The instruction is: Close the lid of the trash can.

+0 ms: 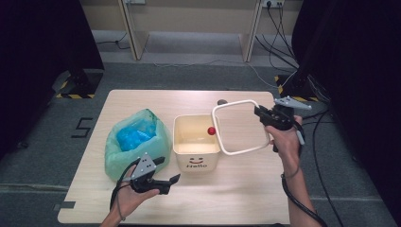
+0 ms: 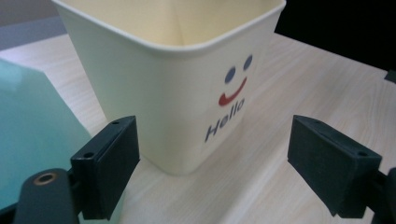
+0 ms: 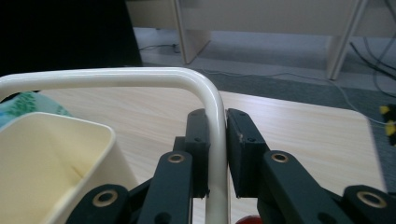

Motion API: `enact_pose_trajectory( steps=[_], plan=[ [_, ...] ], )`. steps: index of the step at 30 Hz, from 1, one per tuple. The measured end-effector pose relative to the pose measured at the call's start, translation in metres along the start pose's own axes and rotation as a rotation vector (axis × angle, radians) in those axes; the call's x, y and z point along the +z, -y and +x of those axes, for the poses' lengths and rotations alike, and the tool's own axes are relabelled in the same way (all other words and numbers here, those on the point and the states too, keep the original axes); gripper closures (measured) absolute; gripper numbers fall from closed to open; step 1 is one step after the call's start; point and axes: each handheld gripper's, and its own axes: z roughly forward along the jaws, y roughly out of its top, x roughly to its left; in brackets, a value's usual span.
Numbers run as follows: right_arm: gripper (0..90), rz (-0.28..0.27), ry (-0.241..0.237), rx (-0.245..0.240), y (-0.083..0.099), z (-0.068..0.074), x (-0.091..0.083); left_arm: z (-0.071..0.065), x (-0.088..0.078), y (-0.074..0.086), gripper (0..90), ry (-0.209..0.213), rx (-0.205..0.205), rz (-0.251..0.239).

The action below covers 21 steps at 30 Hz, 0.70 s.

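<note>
Toward the left of the high view, on the pale wooden table, a crumpled green plastic bag with a bright blue lump inside it lies just beside the cream square plastic bin, which bears a smiley face and the word "Hello". At lower left of that frame the left gripper hangs above the table edge with its jaws spread wide and nothing between them; in the left gripper view the bin stands upright ahead of the parted jaws, apart from both pads. Inside the bin, by its right wall, sits a small red ball. Right of centre, the white square ring-shaped rim is lifted off the bin and tilted, overlapping the bin's right edge in the frame. The right gripper is clenched on the rim's far right corner; the right gripper view shows both pads pressed against the white bar.
</note>
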Motion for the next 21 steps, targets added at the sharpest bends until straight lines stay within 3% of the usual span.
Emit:
enact_pose_trajectory(
  steps=[4,12,21],
  plan=[
    [79.3,0.009,-0.052,-0.007,-0.008,0.023,0.018,-0.004,0.001,-0.007,15.9,0.001,-0.001,-0.024],
    [79.2,0.056,-0.131,-0.034,-0.012,0.071,0.056,-0.009,0.000,-0.016,15.2,-0.038,0.002,-0.069],
    [79.0,0.102,-0.178,-0.031,-0.009,0.096,0.078,-0.011,0.009,-0.021,15.1,-0.059,0.018,-0.078]
  ],
)
